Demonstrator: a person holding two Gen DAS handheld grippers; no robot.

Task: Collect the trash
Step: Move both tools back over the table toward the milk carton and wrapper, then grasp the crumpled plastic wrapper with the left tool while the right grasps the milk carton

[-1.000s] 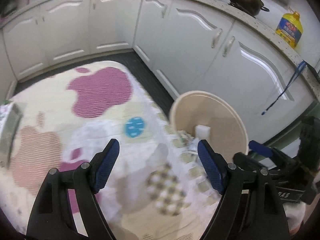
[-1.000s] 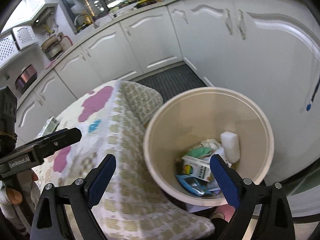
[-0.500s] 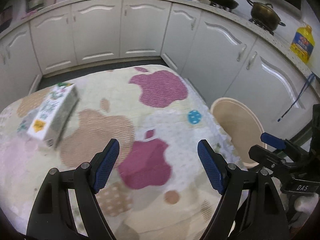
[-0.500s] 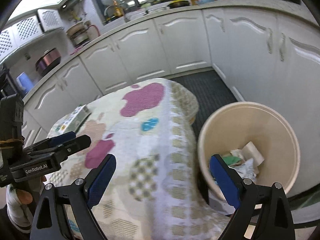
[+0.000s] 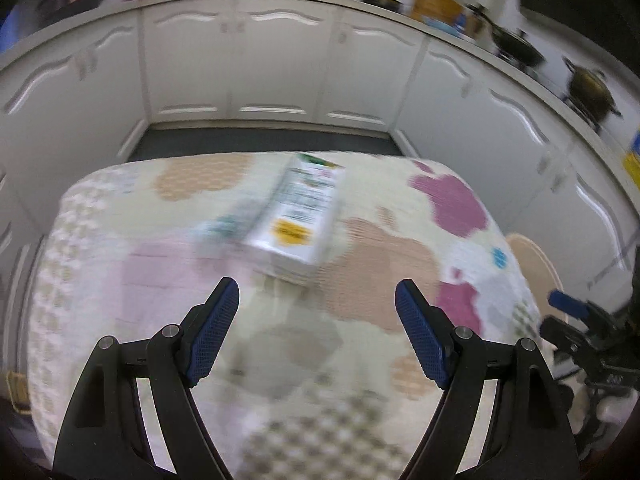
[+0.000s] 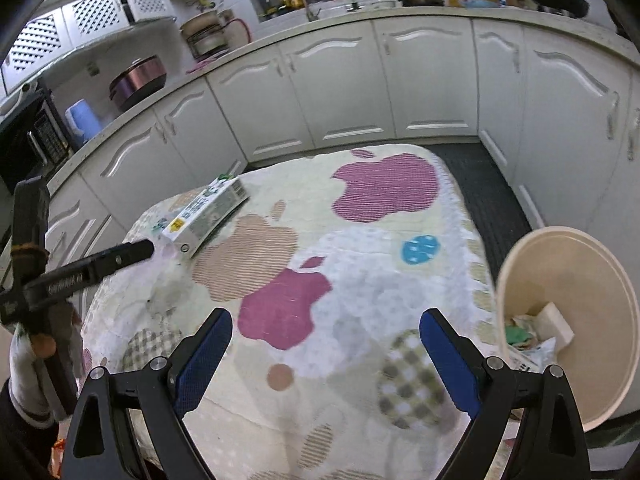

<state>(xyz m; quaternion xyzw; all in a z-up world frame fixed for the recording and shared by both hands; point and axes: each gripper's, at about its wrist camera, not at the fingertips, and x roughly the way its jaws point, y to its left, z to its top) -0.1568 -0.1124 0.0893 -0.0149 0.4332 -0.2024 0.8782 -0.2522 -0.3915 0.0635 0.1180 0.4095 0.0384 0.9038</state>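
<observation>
A white carton (image 5: 298,218) with green print and a yellow mark lies flat on the patterned tablecloth (image 5: 360,280); it also shows in the right wrist view (image 6: 206,214) at the table's far left. My left gripper (image 5: 316,332) is open and empty, just short of the carton, and its fingers (image 6: 120,254) show from the side in the right wrist view. My right gripper (image 6: 326,360) is open and empty over the table's near edge. A beige trash bin (image 6: 568,360) with several pieces of trash inside stands right of the table.
White kitchen cabinets (image 6: 360,92) wrap around the table, with a dark floor mat (image 6: 488,188) between them. Pots, a microwave (image 6: 28,136) and other items stand on the counter. The bin's rim (image 5: 536,264) shows at the table's right edge in the left wrist view.
My left gripper has swung left from the bin to face the carton, which is now centred before it. My right gripper has pulled back from above the bin to the table's near edge.
</observation>
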